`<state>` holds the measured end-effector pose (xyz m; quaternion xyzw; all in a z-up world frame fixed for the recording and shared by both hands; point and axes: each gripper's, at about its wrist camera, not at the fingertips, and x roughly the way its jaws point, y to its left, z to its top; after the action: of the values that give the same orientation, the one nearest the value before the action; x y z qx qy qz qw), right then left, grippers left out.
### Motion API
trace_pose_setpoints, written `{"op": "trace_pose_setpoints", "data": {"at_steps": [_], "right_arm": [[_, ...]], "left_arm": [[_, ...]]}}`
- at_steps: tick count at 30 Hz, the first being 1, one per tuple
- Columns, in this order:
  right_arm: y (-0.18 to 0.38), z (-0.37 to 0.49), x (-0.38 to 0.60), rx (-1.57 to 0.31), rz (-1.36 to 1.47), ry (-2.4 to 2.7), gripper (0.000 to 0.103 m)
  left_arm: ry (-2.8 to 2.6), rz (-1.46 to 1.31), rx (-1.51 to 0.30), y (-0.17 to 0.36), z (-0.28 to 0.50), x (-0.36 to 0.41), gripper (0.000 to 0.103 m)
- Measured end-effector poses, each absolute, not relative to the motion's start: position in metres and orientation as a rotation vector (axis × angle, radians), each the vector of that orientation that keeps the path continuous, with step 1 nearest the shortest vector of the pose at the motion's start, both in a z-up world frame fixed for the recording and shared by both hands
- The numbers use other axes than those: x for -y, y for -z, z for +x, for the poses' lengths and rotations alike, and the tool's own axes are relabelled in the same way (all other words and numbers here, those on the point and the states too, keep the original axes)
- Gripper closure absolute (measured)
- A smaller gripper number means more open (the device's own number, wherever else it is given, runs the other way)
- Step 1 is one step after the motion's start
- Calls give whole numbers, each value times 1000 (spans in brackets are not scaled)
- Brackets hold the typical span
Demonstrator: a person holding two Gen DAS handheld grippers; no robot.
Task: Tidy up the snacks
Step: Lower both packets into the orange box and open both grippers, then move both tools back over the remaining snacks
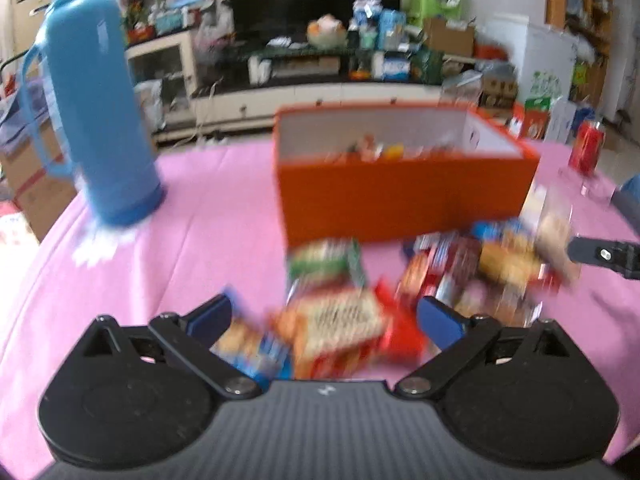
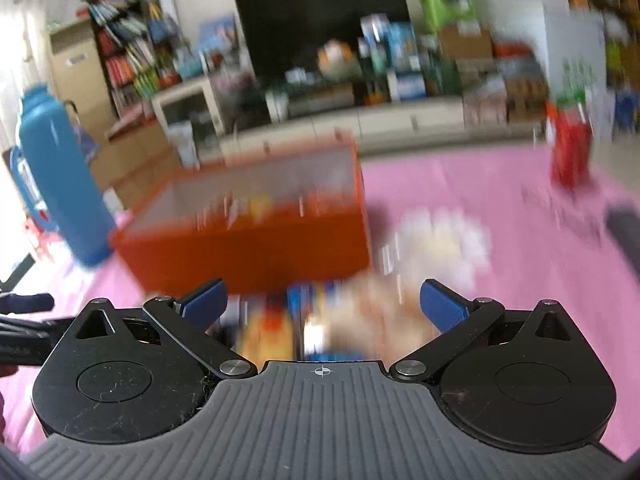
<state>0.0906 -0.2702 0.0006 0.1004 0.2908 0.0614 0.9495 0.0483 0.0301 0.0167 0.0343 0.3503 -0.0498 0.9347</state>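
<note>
An orange box (image 1: 400,196) with white inner walls stands on the pink tablecloth and holds several snacks (image 1: 372,148). A pile of snack packets (image 1: 480,264) lies in front of it. My left gripper (image 1: 324,318) is open, its blue pads either side of a red and orange packet (image 1: 340,332) without touching it. My right gripper (image 2: 322,304) is open above blurred packets (image 2: 312,320), just in front of the orange box (image 2: 248,240). The right gripper's finger also shows in the left wrist view (image 1: 600,256) at the right edge.
A tall blue thermos (image 1: 100,104) stands at the left of the table; it also shows in the right wrist view (image 2: 56,172). A red can (image 1: 586,148) stands at the far right. A dark object (image 2: 624,228) lies at the right edge. A cluttered TV stand lies beyond.
</note>
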Motion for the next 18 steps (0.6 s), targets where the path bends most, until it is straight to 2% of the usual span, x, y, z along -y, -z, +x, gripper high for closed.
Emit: {"op": "trace_pose_setpoints", "data": {"at_steps": [3, 7, 18], "right_arm": [[24, 63, 271, -676, 241, -139, 11], [36, 48, 267, -698, 178, -125, 11], [45, 74, 257, -736, 187, -101, 11]], "left_arm": [[81, 63, -755, -1, 29, -42, 5], [21, 119, -736, 2, 22, -45, 5], [12, 49, -723, -4, 36, -49, 5]]}}
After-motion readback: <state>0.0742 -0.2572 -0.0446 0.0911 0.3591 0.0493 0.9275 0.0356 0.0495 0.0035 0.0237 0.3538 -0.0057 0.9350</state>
